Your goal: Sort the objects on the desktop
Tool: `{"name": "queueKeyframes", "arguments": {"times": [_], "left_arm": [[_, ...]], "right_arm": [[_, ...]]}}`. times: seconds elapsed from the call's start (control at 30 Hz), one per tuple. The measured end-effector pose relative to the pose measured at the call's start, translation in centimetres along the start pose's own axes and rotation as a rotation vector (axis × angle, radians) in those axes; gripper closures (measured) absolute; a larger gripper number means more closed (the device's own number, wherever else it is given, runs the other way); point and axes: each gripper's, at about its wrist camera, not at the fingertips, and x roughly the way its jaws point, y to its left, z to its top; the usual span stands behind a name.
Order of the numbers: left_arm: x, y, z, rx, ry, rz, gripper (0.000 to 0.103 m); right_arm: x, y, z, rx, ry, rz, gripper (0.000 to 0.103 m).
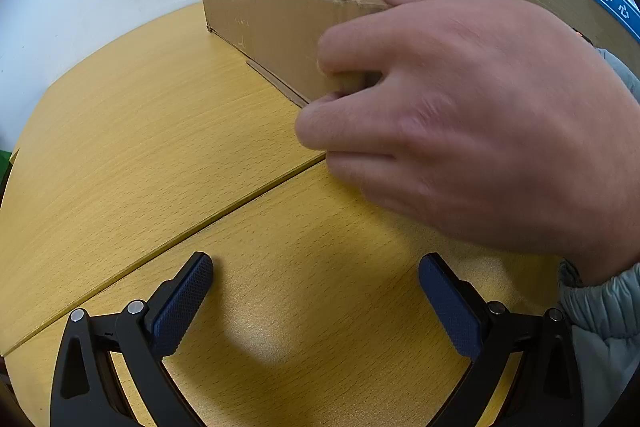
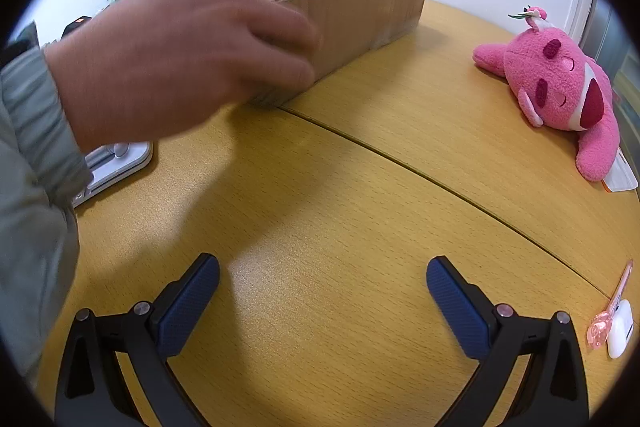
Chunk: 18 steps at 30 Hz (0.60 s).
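Brown cardboard box (image 1: 276, 23) gripped by bare hand (image 1: 460, 131); left gripper (image 1: 316, 301), right gripper (image 2: 323, 301) both spread, empty, over wooden table (image 2: 340, 195).

Bright, even indoor light falls from overhead. The bare hand (image 2: 180, 63) is smeared by motion blur in the right wrist view and throws a soft, broad shadow on the yellow wood-grain worktop (image 2: 360, 211). Fisheye lenses bend the worktop seam and darken both frames' corners. A pale sheen sits between each hand-held gripper's fingers.
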Motion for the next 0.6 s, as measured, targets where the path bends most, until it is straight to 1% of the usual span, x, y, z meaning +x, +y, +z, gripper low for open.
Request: {"name": "queueKeyframes", "arguments": {"times": [0.6], "left_arm": [[-0.23, -0.14, -0.14, 0.002, -0.001, 0.000, 0.000]], "right_arm": [[-0.09, 0.04, 0.02, 0.003, 0.001, -0.001, 0.000]]}}
